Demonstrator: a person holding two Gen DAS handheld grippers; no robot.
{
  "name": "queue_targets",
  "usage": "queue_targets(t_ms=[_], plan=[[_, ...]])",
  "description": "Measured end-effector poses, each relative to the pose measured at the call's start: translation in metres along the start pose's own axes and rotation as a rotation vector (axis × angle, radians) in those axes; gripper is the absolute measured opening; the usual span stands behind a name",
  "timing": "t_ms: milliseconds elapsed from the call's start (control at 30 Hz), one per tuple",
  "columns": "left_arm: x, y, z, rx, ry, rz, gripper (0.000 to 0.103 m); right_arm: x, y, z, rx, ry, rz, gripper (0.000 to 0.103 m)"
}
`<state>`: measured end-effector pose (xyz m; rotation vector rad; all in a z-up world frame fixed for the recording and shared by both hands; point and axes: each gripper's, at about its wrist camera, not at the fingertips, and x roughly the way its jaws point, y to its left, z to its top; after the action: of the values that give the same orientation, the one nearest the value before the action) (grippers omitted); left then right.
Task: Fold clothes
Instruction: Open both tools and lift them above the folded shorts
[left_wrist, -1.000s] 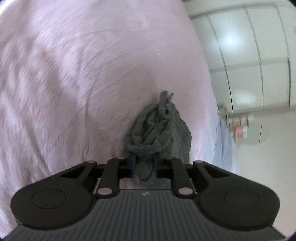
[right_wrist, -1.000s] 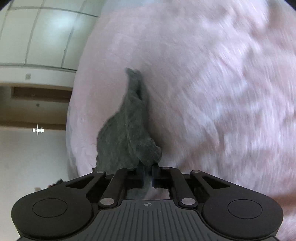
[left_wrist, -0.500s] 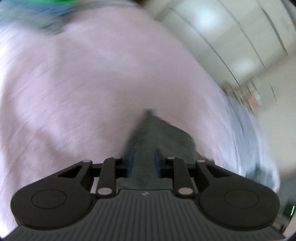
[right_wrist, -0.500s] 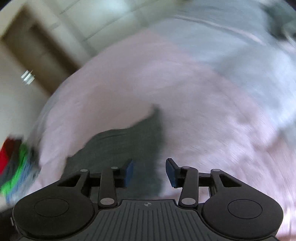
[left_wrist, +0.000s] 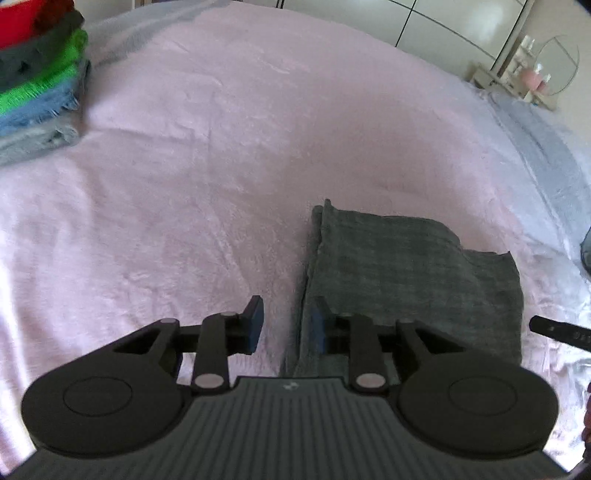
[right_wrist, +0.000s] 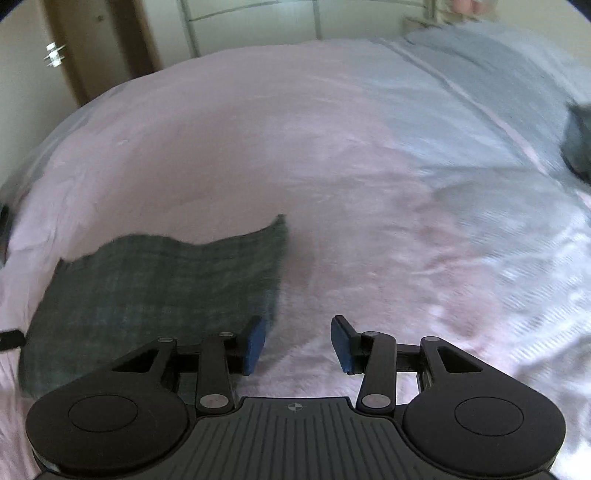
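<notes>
Dark grey cloth (left_wrist: 413, 280) lying flat on the pink blanket (left_wrist: 221, 166), folded into a rough rectangle with a doubled edge along its left side in the left wrist view; upper right corner stepped, so layers not perfectly aligned. Left gripper (left_wrist: 286, 325) above the cloth's near left edge, jaws opening, blue pads apart; cloth edge running under the gap but no pad seen pressing on it, so judged released. Right gripper (right_wrist: 297, 343) spread wide over bare blanket just beside the cloth's right edge (right_wrist: 273, 266), nothing between the pads. Placement judged deliberate: each tool at one near corner, consistent with having laid the fold down and let go on both sides at once. Stack of folded items (left_wrist: 37, 85) in red, grey, green and blue at the far left of the blanket, well apart from the cloth, probably the destination for finished pieces. Another dark item (right_wrist: 578, 140) at the right edge of the right wrist view, too blurred to identify. Versus one second ago: both grippers then pinched bunched grey fabric, cloth hanging crumpled; now cloth spread flat and both tools free of it. Views also rolled markedly and raised off the blanket.
</notes>
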<state>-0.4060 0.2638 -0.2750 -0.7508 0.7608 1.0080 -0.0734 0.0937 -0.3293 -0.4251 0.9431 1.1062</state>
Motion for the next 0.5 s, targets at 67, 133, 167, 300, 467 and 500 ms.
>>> queue_targets(t_ms=[67,133,167,300,467,500], plan=[[-0.007,-0.008,0.0,0.01,0.04,0.02,0.03,-0.007,0.005,0.003,0.008,0.044,0.013,0.078],[-0.012,-0.02,-0.004,0.025,0.091,0.05,0.036,-0.016,0.018,-0.001,-0.004,0.072,0.035,0.097],[-0.014,-0.026,-0.007,0.032,0.118,0.068,0.039,-0.02,0.025,-0.003,-0.015,0.088,0.043,0.097],[-0.019,-0.045,-0.026,0.055,0.197,0.119,0.045,-0.024,0.042,-0.019,-0.026,0.2,0.053,0.097],[-0.023,-0.061,-0.045,0.109,0.243,0.168,0.048,-0.019,0.054,-0.036,-0.042,0.281,0.05,0.097],[-0.022,-0.062,-0.047,0.119,0.248,0.18,0.048,-0.018,0.054,-0.038,-0.048,0.288,0.047,0.097]])
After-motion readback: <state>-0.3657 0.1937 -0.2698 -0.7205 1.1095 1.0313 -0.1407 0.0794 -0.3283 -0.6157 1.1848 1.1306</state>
